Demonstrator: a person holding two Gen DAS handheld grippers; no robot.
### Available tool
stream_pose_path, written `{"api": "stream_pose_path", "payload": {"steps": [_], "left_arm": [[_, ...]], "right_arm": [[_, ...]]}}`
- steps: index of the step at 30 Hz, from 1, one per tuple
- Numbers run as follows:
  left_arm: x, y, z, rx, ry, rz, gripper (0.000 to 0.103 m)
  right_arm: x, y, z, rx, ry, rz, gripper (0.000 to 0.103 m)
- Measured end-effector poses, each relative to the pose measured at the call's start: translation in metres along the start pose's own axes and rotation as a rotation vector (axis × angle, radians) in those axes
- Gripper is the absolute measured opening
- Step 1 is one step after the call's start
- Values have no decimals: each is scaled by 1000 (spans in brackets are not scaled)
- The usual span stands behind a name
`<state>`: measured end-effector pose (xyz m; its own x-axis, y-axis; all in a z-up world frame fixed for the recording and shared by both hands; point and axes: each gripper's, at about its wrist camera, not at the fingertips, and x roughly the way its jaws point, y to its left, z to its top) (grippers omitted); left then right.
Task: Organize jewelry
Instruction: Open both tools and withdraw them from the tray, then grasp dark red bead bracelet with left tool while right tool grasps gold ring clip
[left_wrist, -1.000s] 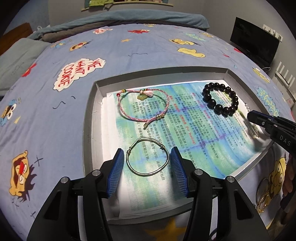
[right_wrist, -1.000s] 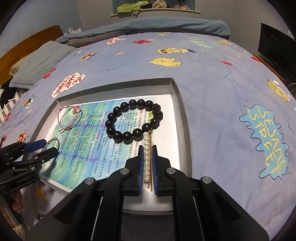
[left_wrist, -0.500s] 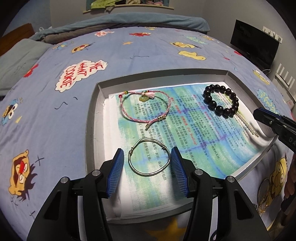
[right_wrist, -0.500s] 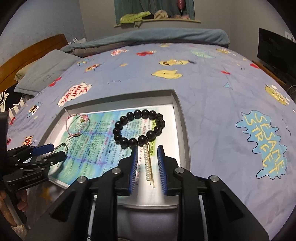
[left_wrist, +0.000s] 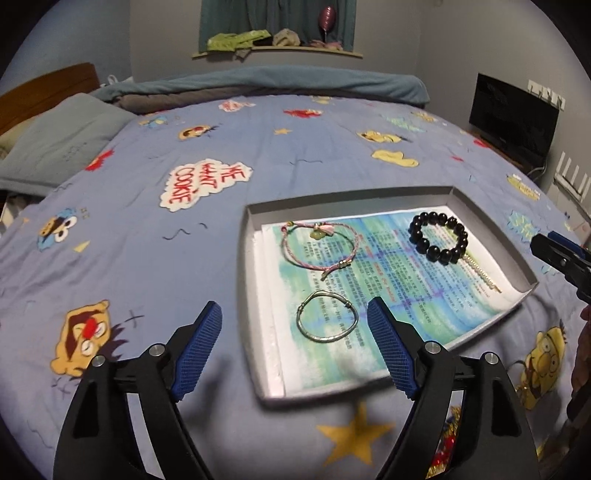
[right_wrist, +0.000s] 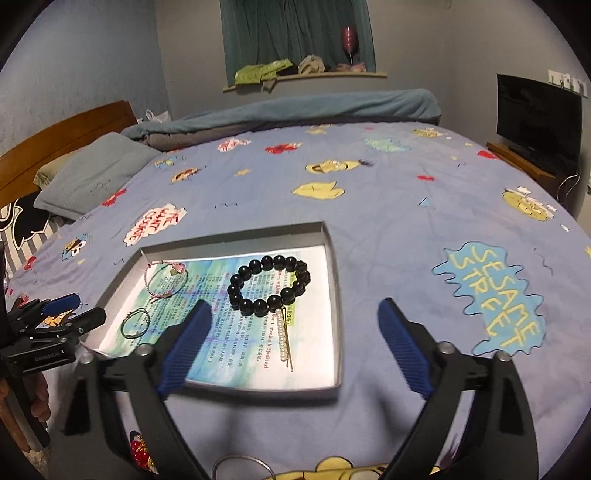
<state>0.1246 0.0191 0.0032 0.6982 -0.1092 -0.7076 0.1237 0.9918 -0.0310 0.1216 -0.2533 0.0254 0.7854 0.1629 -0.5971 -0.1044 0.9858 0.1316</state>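
Note:
A grey tray (left_wrist: 249, 280) (right_wrist: 334, 280) lined with a printed paper lies on the bed. In it lie a pink cord bracelet (left_wrist: 318, 246) (right_wrist: 165, 279), a silver bangle (left_wrist: 327, 319) (right_wrist: 135, 322), a black bead bracelet (left_wrist: 438, 237) (right_wrist: 269, 285) and a pearl hair pin (left_wrist: 482, 274) (right_wrist: 283, 336). My left gripper (left_wrist: 294, 352) is wide open and empty, above the tray's near left corner. My right gripper (right_wrist: 295, 345) is wide open and empty, above the tray's near edge, just behind the pearl pin.
The bed has a blue cartoon quilt (left_wrist: 147, 236). A loose metal ring (right_wrist: 242, 466) and red-gold jewelry (right_wrist: 140, 452) lie on the quilt near me. A pillow (right_wrist: 92, 173), wooden headboard and a black screen (right_wrist: 537, 122) stand around the bed.
My right gripper let go of the pearl pin, opened wide and pulled back and up. My left gripper opened wider and pulled back from the silver bangle.

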Motion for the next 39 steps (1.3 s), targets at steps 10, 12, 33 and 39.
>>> {"api": "stream_pose_path", "payload": {"steps": [10, 12, 33, 39], "left_arm": [[-41, 4, -14, 24, -46, 6, 93], [-47, 6, -18, 37, -51, 15, 94], [-55, -21, -105, 99, 56, -34, 94], [-56, -37, -121, 139, 61, -42, 94]], "right_arm": [[-33, 2, -13, -58, -4, -24, 98], [-38, 1, -17, -69, 8, -37, 98], [-68, -4, -90, -84, 87, 3, 98], [-64, 12, -110, -120, 109, 26, 98]]}}
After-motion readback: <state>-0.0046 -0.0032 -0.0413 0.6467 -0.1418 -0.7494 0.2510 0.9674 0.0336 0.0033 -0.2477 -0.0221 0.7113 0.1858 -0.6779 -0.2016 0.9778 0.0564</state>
